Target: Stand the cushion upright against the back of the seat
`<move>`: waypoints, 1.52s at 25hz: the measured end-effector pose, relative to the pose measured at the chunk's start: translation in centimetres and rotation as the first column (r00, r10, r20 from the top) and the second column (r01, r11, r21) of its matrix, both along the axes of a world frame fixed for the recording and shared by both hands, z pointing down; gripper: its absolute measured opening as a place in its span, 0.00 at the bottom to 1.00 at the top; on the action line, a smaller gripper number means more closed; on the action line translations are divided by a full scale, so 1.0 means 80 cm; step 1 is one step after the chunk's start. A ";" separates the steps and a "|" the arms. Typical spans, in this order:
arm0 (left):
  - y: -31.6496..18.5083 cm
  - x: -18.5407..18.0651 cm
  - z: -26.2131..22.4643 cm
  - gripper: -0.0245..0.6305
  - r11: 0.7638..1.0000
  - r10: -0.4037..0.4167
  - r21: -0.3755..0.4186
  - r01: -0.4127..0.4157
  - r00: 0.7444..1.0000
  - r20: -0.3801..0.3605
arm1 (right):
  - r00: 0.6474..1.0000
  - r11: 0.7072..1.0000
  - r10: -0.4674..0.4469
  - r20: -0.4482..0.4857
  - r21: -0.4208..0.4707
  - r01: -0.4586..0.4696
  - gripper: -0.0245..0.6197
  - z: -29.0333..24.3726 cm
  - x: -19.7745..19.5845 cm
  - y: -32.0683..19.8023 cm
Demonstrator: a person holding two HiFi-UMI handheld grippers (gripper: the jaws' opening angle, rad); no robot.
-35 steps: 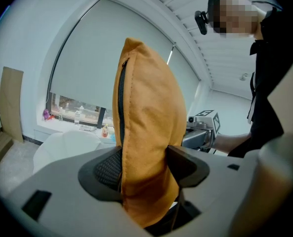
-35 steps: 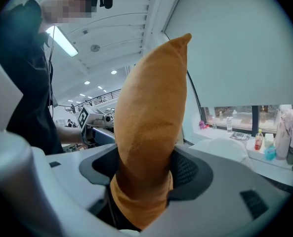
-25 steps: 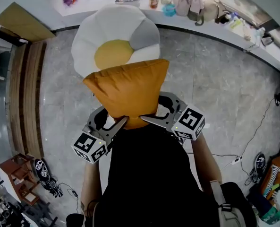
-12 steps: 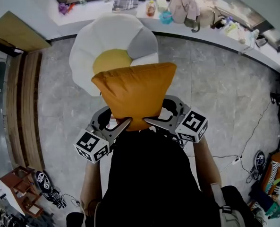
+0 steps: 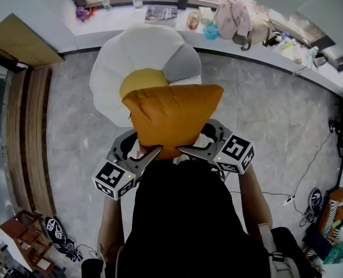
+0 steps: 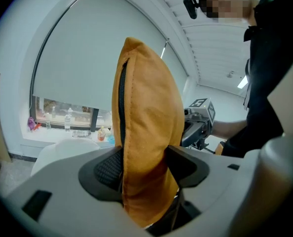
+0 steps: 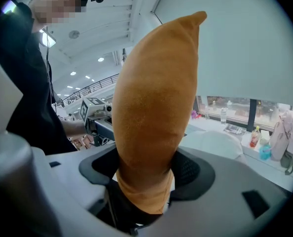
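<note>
An orange cushion (image 5: 171, 117) hangs in the air over the white flower-shaped seat (image 5: 139, 62), covering part of its yellow centre (image 5: 141, 81). My left gripper (image 5: 151, 153) is shut on the cushion's near left edge, and my right gripper (image 5: 185, 150) is shut on its near right edge. In the left gripper view the cushion (image 6: 146, 147) stands upright between the jaws, zipper side showing. The right gripper view has the cushion (image 7: 151, 127) pinched the same way, its corner pointing up.
The seat has a grey petal (image 5: 181, 61) at its right. Behind it runs a white window ledge (image 5: 119, 16) with bottles (image 5: 193, 19), a magazine (image 5: 161, 13) and bags (image 5: 235, 19). A wooden strip (image 5: 29, 132) lies at the left; cables and shoes (image 5: 316, 198) at the right.
The cushion, held in both grippers, has shifted slightly right and forward over the seat as the view moved; both grips stay the same.
</note>
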State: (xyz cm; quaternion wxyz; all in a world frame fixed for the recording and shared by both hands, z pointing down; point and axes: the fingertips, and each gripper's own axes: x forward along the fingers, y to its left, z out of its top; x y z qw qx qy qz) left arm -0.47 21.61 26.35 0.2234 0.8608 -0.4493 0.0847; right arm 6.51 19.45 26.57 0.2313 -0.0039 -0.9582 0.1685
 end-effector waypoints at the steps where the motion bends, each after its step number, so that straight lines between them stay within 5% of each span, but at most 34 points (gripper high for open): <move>1: -0.003 -0.007 0.000 0.49 1.000 0.007 0.003 -0.007 1.000 0.000 | 1.000 1.000 -0.008 -0.009 0.002 0.008 0.53 0.000 -0.006 -0.002; 20: -0.066 -0.054 -0.001 0.49 0.999 0.038 -0.024 -0.040 0.996 -0.084 | 0.994 0.994 -0.108 0.005 -0.023 0.108 0.53 -0.009 -0.047 -0.060; 27: -0.126 -0.055 0.001 0.50 0.999 -0.017 -0.043 0.014 0.997 -0.077 | 0.983 0.983 -0.181 0.041 -0.022 0.182 0.53 -0.010 -0.049 -0.126; 38: -0.273 -0.047 -0.008 0.49 0.985 -0.174 -0.018 0.174 0.984 -0.034 | 0.982 0.983 -0.175 0.064 0.064 0.171 0.53 -0.014 -0.049 -0.296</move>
